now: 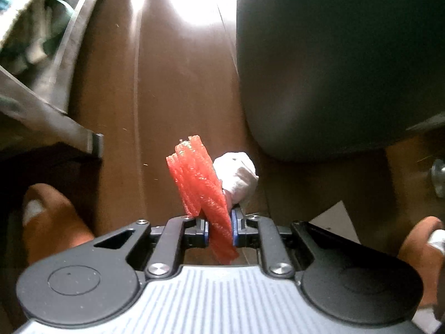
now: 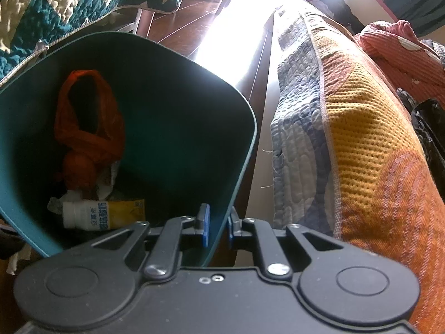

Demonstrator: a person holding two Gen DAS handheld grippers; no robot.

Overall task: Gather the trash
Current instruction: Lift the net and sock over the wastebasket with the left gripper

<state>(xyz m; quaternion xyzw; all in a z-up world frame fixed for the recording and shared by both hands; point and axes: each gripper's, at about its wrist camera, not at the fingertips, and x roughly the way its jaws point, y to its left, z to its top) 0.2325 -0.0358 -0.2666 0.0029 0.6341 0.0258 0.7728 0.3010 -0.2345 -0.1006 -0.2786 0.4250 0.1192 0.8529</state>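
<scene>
My left gripper [image 1: 219, 229] is shut on a folded red ribbed plastic strip [image 1: 198, 178] and a crumpled white tissue [image 1: 236, 174], held above the brown wooden floor [image 1: 172, 83]. My right gripper [image 2: 217, 226] is shut on the rim of a dark green trash bin [image 2: 178, 105], which it holds tilted. Inside the bin lie an orange plastic bag [image 2: 86, 128], a white and yellow yogurt bottle [image 2: 97, 214] and crumpled paper [image 2: 105, 179].
In the left wrist view the dark bin's outer wall [image 1: 347, 55] fills the upper right, a metal frame [image 1: 55, 111] stands at left, and two feet [image 1: 47, 220] show below. In the right wrist view a patterned quilt [image 2: 347, 139] hangs at right and a teal quilt [image 2: 55, 5] at top left.
</scene>
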